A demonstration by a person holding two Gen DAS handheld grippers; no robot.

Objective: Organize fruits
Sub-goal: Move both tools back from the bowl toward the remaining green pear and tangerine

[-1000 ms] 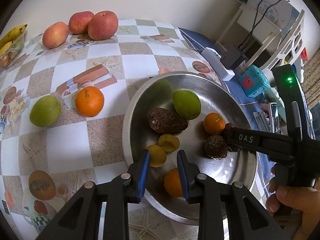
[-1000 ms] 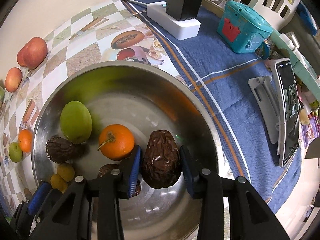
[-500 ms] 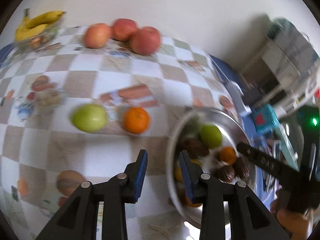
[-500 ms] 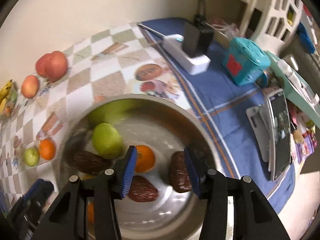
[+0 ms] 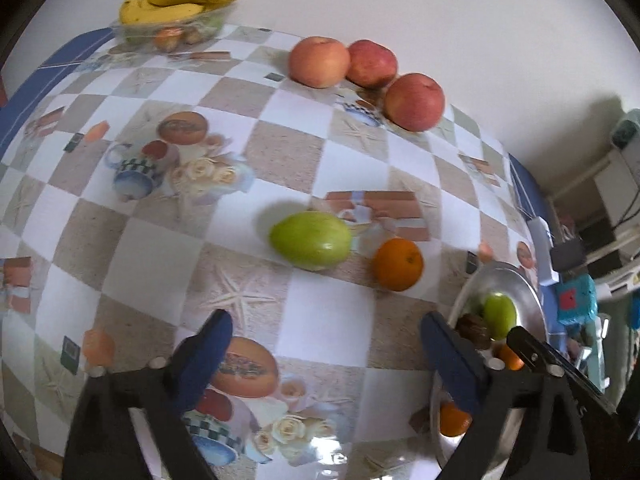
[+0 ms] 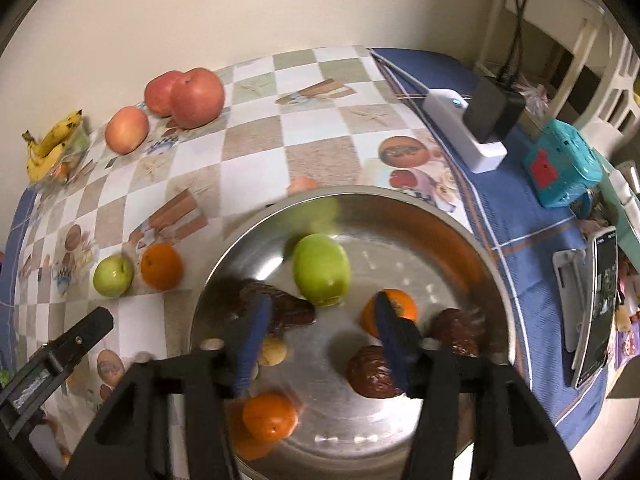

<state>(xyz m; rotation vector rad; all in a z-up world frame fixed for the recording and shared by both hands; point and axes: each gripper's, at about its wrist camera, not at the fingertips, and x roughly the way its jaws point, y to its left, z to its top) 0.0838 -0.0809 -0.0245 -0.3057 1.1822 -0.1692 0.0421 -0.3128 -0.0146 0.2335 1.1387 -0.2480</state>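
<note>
My left gripper (image 5: 326, 354) is wide open and empty above the tablecloth (image 5: 280, 152); the green mango (image 5: 310, 240) lies straight ahead, long axis crosswise, the orange (image 5: 397, 264) just beside it toward the steel bowl (image 6: 486, 280). My right gripper (image 6: 320, 340), also open and empty, hangs over that bowl, farther away.
</note>
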